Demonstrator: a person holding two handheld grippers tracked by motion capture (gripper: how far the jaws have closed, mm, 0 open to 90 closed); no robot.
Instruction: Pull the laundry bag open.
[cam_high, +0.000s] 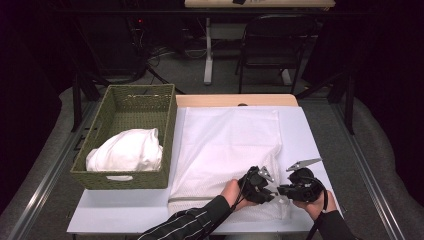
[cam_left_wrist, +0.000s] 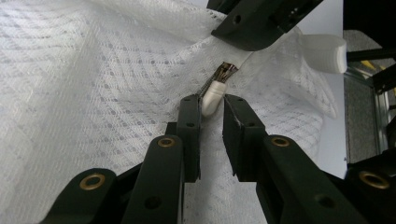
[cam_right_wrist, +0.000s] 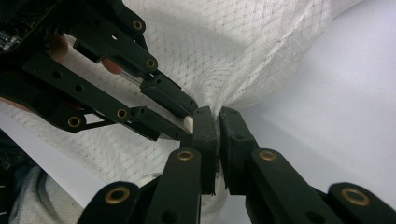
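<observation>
Zipper pull (cam_left_wrist: 212, 98) at centre frame, lying lengthwise between the parted jaws of the left gripper (cam_left_wrist: 211, 108); right gripper (cam_right_wrist: 218, 122) clamped on mesh laundry bag (cam_high: 225, 145) corner, lower right of tabletop (cam_high: 305, 135).

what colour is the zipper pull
White, a small rounded zipper pull on the white mesh bag; clearest in the left gripper view.
</observation>
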